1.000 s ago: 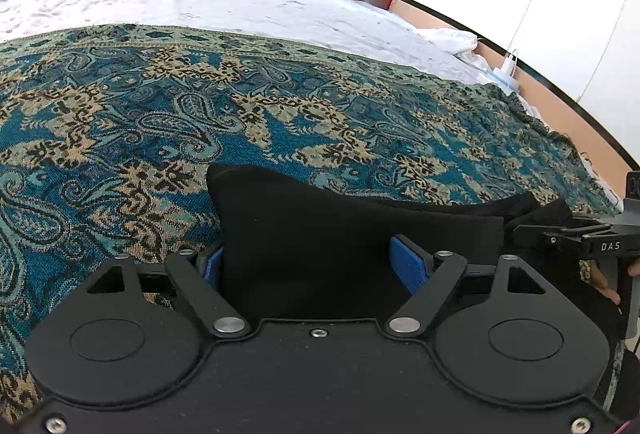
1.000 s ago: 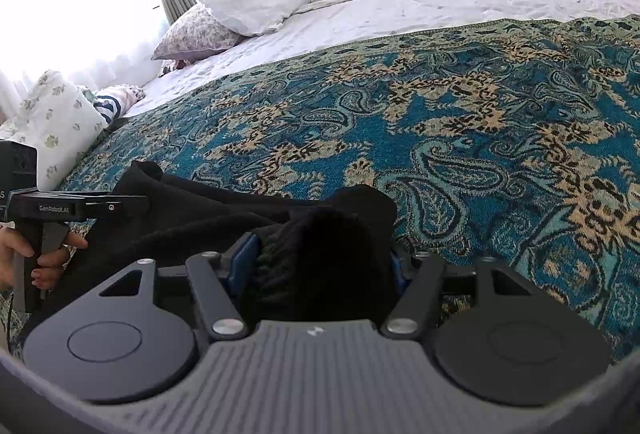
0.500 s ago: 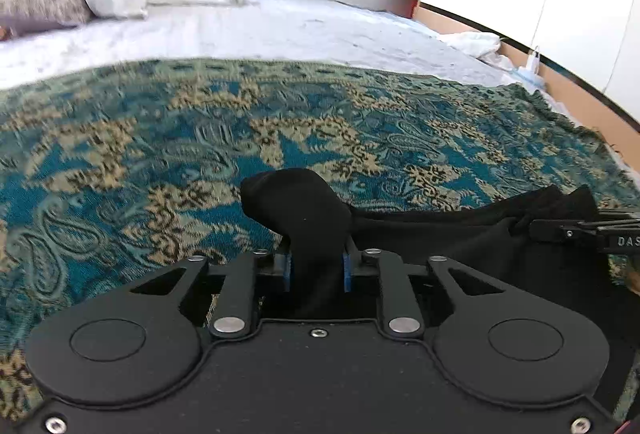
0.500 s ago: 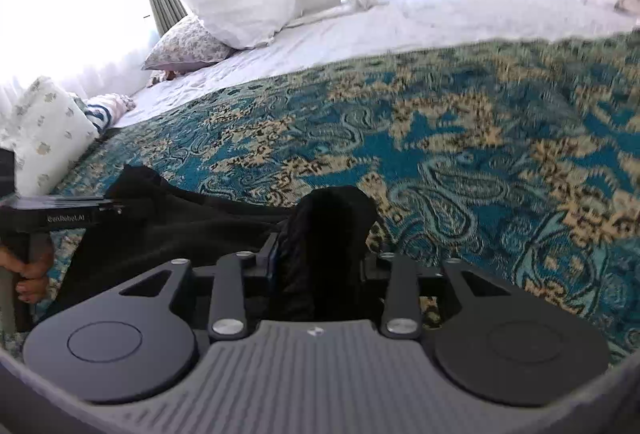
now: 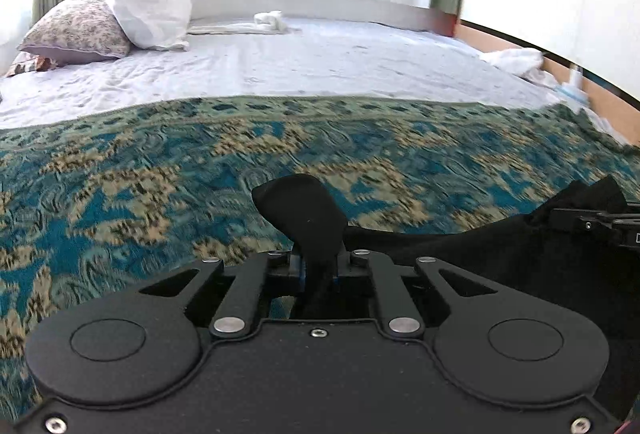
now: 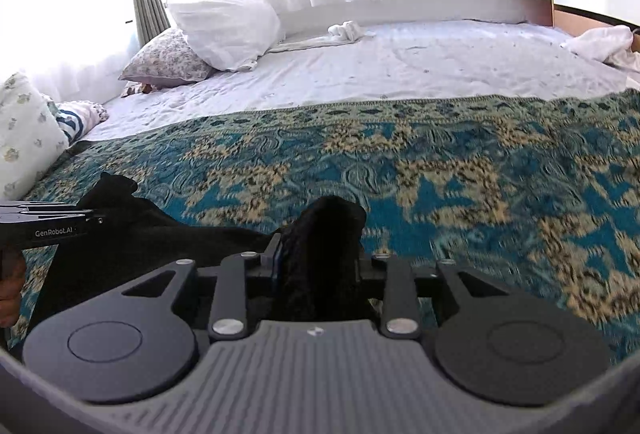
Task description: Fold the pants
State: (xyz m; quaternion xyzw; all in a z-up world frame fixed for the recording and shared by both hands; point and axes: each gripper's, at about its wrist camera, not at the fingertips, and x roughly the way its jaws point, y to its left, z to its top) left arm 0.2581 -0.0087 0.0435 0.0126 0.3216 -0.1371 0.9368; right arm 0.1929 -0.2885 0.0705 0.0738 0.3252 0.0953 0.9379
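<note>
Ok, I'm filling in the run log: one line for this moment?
step: fold pants | left tongs: shut on black fabric pants | right tongs: shut on pants | surface: teal paisley woven bedspread

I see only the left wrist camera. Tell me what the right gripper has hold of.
Observer: The right gripper is shut on a bunched black fold of the pants.
Operator: Report what lies on the bed beyond my left side.
Observer: A floral cushion with a striped cloth beside it, by the left edge of the patterned blanket.
Operator: Check the hand on the left gripper.
Observer: A bare hand wraps the handle below the left gripper, at the left edge of the right wrist view.
</note>
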